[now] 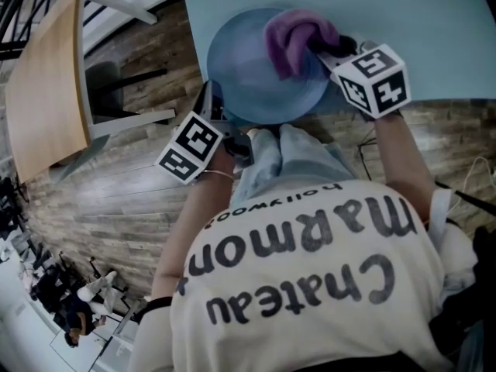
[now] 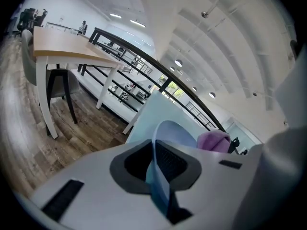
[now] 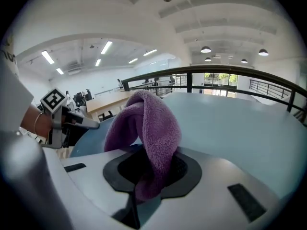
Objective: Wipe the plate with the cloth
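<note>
We are working over a pale blue, smooth-topped table [image 1: 403, 22], which is spreading out ahead of both pairs of fingers. The round blue plate [image 1: 248, 76] is jutting past the table's near edge toward us. Our left gripper [image 1: 219, 107] is clamped on its near rim, so the thin edge is running straight out from between the left fingers [image 2: 176, 163]. We cannot tell whether its far side is resting on the table. The purple terry cloth [image 1: 294, 41] is pinched in our right gripper [image 1: 329, 49]. It is bunching up just beyond the right fingers [image 3: 186, 169] and draping onto the plate's upper face near the far rim.

We judge the wiping itself to be under way. The next move is calling for the left grip to steady the plate while the right sweeps the cloth across the face, pressing lightly enough that the rim is not slipping out.
</note>
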`<action>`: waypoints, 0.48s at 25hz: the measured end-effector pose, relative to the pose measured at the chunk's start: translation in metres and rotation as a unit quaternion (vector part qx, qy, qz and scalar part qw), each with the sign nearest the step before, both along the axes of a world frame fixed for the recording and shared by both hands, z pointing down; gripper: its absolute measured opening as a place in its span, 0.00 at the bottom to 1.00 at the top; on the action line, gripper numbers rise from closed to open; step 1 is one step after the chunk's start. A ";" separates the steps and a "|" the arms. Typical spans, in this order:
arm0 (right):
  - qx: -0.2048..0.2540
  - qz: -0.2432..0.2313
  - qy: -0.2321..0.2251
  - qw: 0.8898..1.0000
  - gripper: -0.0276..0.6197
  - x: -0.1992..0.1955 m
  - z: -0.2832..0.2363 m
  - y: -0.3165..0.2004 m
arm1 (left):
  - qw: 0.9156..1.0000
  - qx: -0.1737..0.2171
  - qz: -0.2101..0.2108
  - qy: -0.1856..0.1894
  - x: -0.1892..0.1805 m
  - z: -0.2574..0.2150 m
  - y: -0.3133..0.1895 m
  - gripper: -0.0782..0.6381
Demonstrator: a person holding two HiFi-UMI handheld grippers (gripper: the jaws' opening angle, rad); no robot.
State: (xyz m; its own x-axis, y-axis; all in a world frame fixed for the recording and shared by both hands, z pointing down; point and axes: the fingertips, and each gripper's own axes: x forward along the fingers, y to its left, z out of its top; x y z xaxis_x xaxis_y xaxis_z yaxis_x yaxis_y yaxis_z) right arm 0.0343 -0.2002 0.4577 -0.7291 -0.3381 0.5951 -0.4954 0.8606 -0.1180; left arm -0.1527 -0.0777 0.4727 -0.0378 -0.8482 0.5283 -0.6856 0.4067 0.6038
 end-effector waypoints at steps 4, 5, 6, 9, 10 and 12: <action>0.018 0.026 -0.084 0.996 0.18 0.005 -0.029 -0.015 | 1.000 -0.003 -0.004 -0.005 -0.001 0.004 -0.001 0.15; 0.016 0.034 -0.103 0.994 0.18 0.007 -0.035 -0.018 | 1.000 -0.003 -0.004 -0.006 -0.002 0.004 -0.001 0.15; 0.011 0.042 -0.118 0.992 0.18 0.010 -0.040 -0.021 | 1.000 -0.003 -0.004 -0.009 -0.002 0.004 -0.001 0.15; -0.005 0.060 -0.144 0.988 0.18 0.020 -0.046 -0.024 | 1.000 -0.009 -0.007 -0.017 -0.003 0.006 0.000 0.15; -0.007 0.063 -0.147 0.987 0.18 0.024 -0.047 -0.025 | 1.000 -0.012 -0.007 -0.019 -0.003 0.007 0.000 0.14; -0.005 0.066 -0.148 0.987 0.18 0.031 -0.048 -0.024 | 0.999 -0.020 -0.004 -0.025 -0.002 0.009 0.000 0.15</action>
